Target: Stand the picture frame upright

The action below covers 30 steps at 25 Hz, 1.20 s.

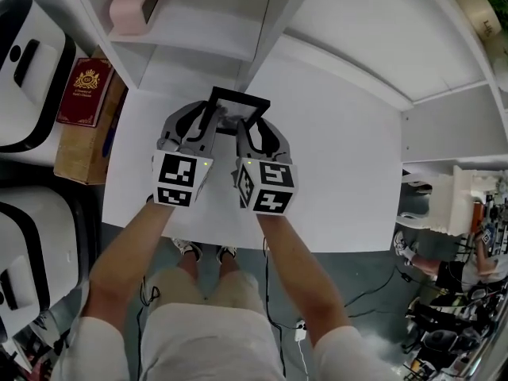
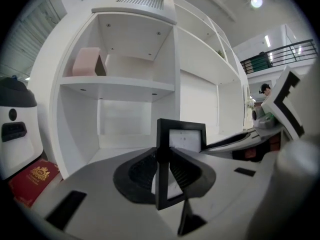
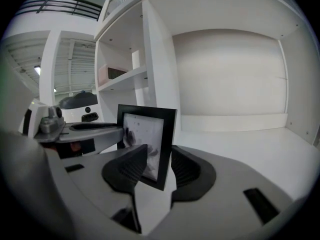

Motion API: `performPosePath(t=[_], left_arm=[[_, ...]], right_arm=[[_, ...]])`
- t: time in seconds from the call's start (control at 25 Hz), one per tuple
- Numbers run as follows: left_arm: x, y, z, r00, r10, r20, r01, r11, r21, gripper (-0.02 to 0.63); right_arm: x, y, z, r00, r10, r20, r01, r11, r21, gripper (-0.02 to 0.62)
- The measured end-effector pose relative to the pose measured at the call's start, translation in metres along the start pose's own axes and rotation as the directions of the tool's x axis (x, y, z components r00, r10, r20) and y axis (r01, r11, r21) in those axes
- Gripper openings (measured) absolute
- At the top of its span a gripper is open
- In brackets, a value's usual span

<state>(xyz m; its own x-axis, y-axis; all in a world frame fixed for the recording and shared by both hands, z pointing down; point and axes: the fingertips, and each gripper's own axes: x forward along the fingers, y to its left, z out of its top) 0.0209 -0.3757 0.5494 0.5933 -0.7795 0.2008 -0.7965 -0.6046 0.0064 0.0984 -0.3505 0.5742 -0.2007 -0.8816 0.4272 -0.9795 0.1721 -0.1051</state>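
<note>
A black picture frame [image 1: 238, 100] stands near upright over a white table [image 1: 341, 173], in front of a white shelf unit [image 1: 198, 46]. The left gripper [image 1: 213, 121] is clamped narrowly on the frame's left edge. The right gripper [image 1: 244, 127] sits a little wider round the right edge, its pads seeming to touch. To finish well, the base should probably be settled flat on the table with its stand braced, then one side let go at a time, watching for tipping.
</note>
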Motion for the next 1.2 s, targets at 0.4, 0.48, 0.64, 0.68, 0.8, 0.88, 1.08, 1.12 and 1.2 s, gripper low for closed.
performPosePath(t=[0.4, 0.48, 0.64, 0.68, 0.8, 0.88, 1.08, 1.12, 1.2], left_arm=[[0.019, 0.005, -0.009, 0.999, 0.001, 0.051, -0.001, 1.0, -0.002, 0.087], [0.022, 0.004, -0.009, 0.999, -0.003, 0.053, 0.002, 1.0, 0.009, 0.087], [0.028, 0.005, -0.015, 0.999, -0.011, 0.041, 0.011, 1.0, 0.01, 0.087], [0.029, 0.005, -0.019, 0.999, -0.013, 0.032, 0.013, 1.0, 0.005, 0.087], [0.03, 0.004, -0.027, 1.0, -0.013, 0.021, 0.013, 1.0, 0.0, 0.087], [0.032, 0.004, -0.027, 1.0, -0.01, 0.023, 0.01, 1.0, -0.003, 0.087], [0.036, 0.007, -0.021, 0.999, 0.003, 0.034, -0.003, 1.0, -0.011, 0.087], [0.036, 0.008, -0.018, 0.999, 0.005, 0.039, -0.005, 1.0, -0.011, 0.087], [0.039, 0.009, -0.017, 0.999, 0.007, 0.04, -0.007, 1.0, -0.011, 0.087]], right_arm=[[0.013, -0.009, 0.005, 0.997, -0.048, 0.057, 0.052, 0.996, -0.077, 0.152], [0.014, -0.011, 0.004, 0.997, -0.056, 0.061, 0.061, 0.995, -0.075, 0.152], [0.019, -0.014, 0.0, 0.997, -0.058, 0.051, 0.062, 0.996, -0.062, 0.15], [0.021, -0.015, -0.003, 0.997, -0.057, 0.043, 0.06, 0.997, -0.057, 0.149], [0.023, -0.017, -0.011, 0.998, -0.057, 0.024, 0.058, 0.997, -0.053, 0.147], [0.025, -0.018, -0.011, 0.998, -0.055, 0.023, 0.056, 0.997, -0.058, 0.147], [0.028, -0.019, -0.008, 0.998, -0.05, 0.025, 0.052, 0.997, -0.057, 0.152], [0.029, -0.019, -0.007, 0.998, -0.051, 0.028, 0.052, 0.997, -0.056, 0.15], [0.031, -0.02, -0.006, 0.998, -0.051, 0.028, 0.053, 0.997, -0.051, 0.15]])
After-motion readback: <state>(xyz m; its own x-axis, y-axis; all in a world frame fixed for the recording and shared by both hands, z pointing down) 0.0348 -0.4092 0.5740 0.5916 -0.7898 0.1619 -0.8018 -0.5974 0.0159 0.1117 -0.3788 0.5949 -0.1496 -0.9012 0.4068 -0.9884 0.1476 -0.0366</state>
